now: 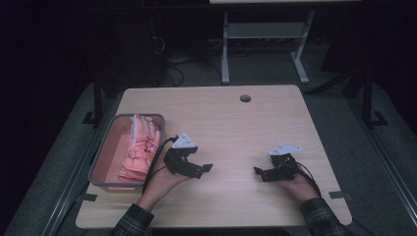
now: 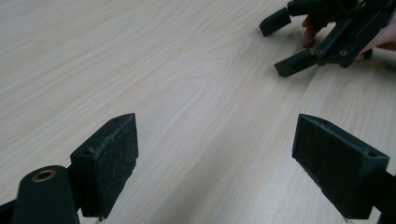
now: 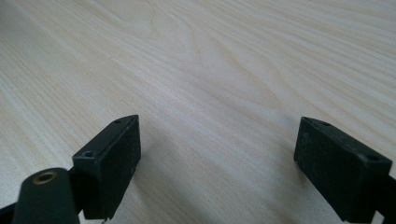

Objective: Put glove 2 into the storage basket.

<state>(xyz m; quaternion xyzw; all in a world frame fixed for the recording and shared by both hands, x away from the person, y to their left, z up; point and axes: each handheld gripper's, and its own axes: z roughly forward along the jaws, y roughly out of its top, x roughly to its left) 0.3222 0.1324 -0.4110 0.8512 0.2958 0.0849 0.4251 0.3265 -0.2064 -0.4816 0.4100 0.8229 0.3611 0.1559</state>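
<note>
both forearms in plaid sleeves came in from the near edge of the wooden table [image 1: 231,123], each hand wrapped round a black gripper. left gripper [image 1: 199,169] rested near the middle of the tabletop with its jaws spread wide and nothing between them; the left gripper view showed bare wood grain between the two pads [image 2: 116,158]. right gripper [image 1: 259,173] sat well apart from it on the person's right, jaws likewise gaping over bare wood (its tips also showed at the far right of the left gripper view). nearest to the left gripper, pink gloves [image 1: 140,150] lay heaped inside a grey tray [image 1: 101,183] at the table's left edge, just beside that gripper's trailing cable, touched by neither gripper
</note>
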